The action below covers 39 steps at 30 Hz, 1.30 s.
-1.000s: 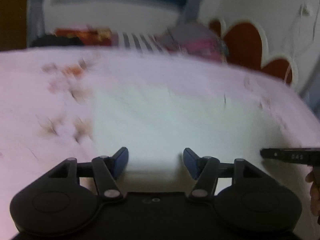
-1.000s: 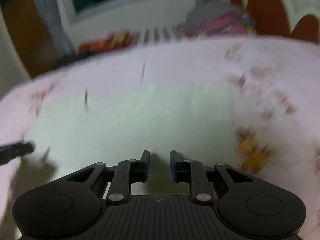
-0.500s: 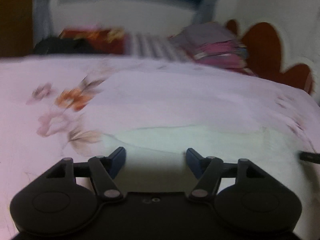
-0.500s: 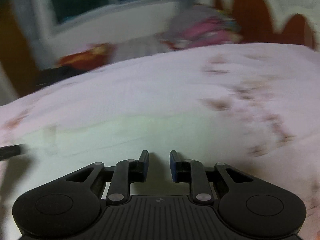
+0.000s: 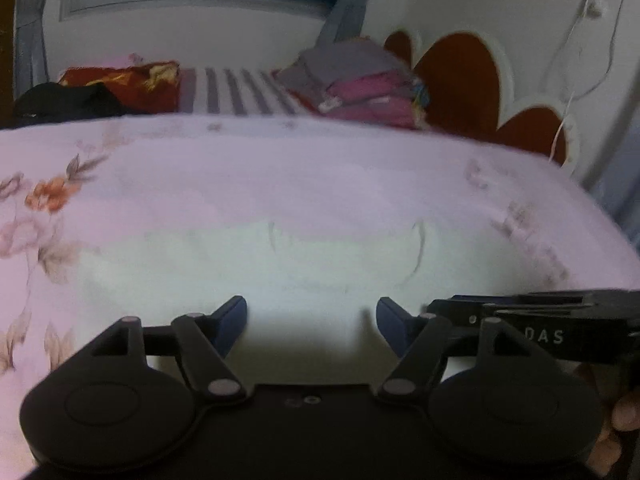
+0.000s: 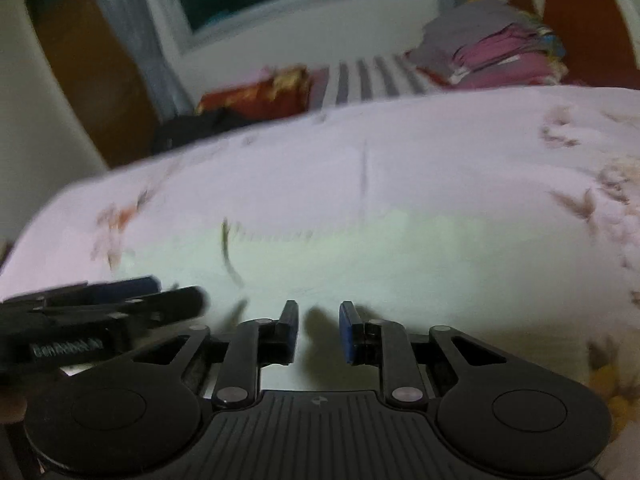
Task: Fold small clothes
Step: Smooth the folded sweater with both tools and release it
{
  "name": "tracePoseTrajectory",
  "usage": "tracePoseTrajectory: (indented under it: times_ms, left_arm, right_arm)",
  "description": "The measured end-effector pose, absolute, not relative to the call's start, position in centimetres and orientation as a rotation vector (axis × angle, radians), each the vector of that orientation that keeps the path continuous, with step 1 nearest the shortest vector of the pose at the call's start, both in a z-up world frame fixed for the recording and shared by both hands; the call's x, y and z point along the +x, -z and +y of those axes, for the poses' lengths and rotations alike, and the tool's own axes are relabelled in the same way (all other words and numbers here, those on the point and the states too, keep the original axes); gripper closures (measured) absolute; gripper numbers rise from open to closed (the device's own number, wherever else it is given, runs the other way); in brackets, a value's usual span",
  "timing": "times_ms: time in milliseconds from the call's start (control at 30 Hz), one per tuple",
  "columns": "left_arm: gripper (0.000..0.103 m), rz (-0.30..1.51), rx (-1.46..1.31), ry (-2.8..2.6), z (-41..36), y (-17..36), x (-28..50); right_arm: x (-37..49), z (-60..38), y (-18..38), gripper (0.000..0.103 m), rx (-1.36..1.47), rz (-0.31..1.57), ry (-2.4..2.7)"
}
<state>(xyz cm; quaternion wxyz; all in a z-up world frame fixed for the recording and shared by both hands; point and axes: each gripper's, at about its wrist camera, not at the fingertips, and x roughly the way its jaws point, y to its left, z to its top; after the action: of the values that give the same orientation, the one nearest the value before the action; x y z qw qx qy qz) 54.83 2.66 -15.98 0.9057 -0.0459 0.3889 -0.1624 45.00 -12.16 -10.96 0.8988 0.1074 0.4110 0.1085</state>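
Pale white-green small garment (image 5: 280, 264) lies flat on the pink floral bedsheet (image 5: 200, 168), directly ahead of both tools. Left gripper (image 5: 311, 316): blue-padded fingers spread wide, nothing held, over the garment's near edge. Right gripper (image 6: 318, 328): narrow gap between fingers, nothing in it, also at the near edge. The two sit close side by side. Folded clothes stack (image 5: 360, 88) at the headboard.

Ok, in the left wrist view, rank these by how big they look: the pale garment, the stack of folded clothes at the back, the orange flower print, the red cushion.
1. Pale garment, by far the largest, though it also lies nearest the camera.
2. Stack of folded clothes and red cushion: these look about alike, so I won't rank them.
3. Orange flower print, the smallest.
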Motion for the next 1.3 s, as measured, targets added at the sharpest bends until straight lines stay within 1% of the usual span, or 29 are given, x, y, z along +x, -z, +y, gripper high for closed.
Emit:
tracePoseTrajectory:
  times_ms: [100, 200, 267, 300, 400, 467, 567, 600, 633, 733, 767, 800, 833, 933, 1033, 1067, 1133, 1167, 1233, 1300]
  left_arm:
    - [0.035, 0.803, -0.065, 0.287, 5.0, 17.2, 53.6]
    - [0.037, 0.792, -0.139, 0.2, 9.9, 17.1, 51.9]
    - [0.037, 0.794, -0.147, 0.159, 10.5, 16.7, 51.2]
    - [0.036, 0.774, -0.165, 0.173, 10.1, 16.2, 50.6]
    - [0.022, 0.725, -0.128, 0.26, 6.5, 15.1, 48.9]
    - [0.023, 0.729, -0.056, 0.312, 3.7, 15.2, 48.3]
    - [0.021, 0.743, 0.023, 0.33, 1.0, 16.1, 48.4]
    - [0.021, 0.769, 0.039, 0.322, 1.0, 16.7, 48.6]
    - [0.024, 0.803, 0.042, 0.297, 1.6, 17.3, 49.2]
    - [0.025, 0.792, -0.043, 0.275, 6.0, 17.4, 48.4]
    - [0.026, 0.792, -0.037, 0.264, 7.1, 17.4, 48.0]
    - [0.026, 0.793, -0.018, 0.246, 7.6, 17.3, 47.9]
    - [0.026, 0.801, -0.002, 0.232, 7.9, 17.3, 47.7]
    - [0.026, 0.801, 0.024, 0.224, 7.6, 17.2, 47.5]
    - [0.025, 0.78, 0.041, 0.227, 7.0, 16.5, 47.1]
    - [0.025, 0.796, 0.055, 0.223, 6.9, 16.8, 47.3]
    - [0.024, 0.801, 0.07, 0.223, 6.7, 17.1, 47.8]
    - [0.024, 0.802, 0.078, 0.225, 6.7, 17.1, 47.8]
    - [0.025, 0.804, 0.085, 0.229, 6.9, 17.0, 47.4]
    - [0.025, 0.805, 0.07, 0.229, 7.2, 17.0, 47.5]
  right_arm:
    - [43.9, -14.9, 11.5, 0.083, 0.266, 0.853, -0.129]
    - [41.6, -20.3, 11.4, 0.082, 0.272, 0.844, 0.058]
    - [40.4, -22.1, 11.1, 0.082, 0.281, 0.855, 0.066]
    - [39.8, -22.1, 10.6, 0.082, 0.285, 0.842, 0.055]
    - [38.5, -19.2, 9.6, 0.082, 0.298, 0.815, -0.059]
    - [38.0, -15.9, 9.7, 0.082, 0.275, 0.842, -0.151]
    - [37.4, -12.3, 10.5, 0.082, 0.163, 0.842, -0.18]
    - [37.3, -12.1, 10.9, 0.082, 0.166, 0.847, -0.173]
    - [37.1, -12.4, 11.2, 0.082, 0.17, 0.849, -0.15]
    - [36.5, -16.1, 11.5, 0.083, 0.205, 0.847, -0.013]
    - [36.4, -17.8, 11.6, 0.089, 0.234, 0.849, 0.026]
    - [36.0, -19.3, 11.6, 0.1, 0.258, 0.851, 0.05]
    - [35.9, -20.1, 11.4, 0.103, 0.276, 0.858, 0.056]
    - [36.1, -19.3, 11.0, 0.103, 0.243, 0.883, 0.06]
    - [34.9, -18.6, 9.9, 0.103, 0.24, 0.807, 0.056]
    - [34.9, -18.5, 10.1, 0.103, 0.235, 0.811, 0.057]
    - [36.0, -18.5, 11.7, 0.103, 0.211, 0.895, 0.08]
    - [36.1, -18.7, 12.0, 0.103, 0.218, 0.903, 0.079]
    - [35.9, -18.8, 11.0, 0.103, 0.224, 0.879, 0.094]
    - [35.1, -18.7, 10.0, 0.103, 0.224, 0.816, 0.093]
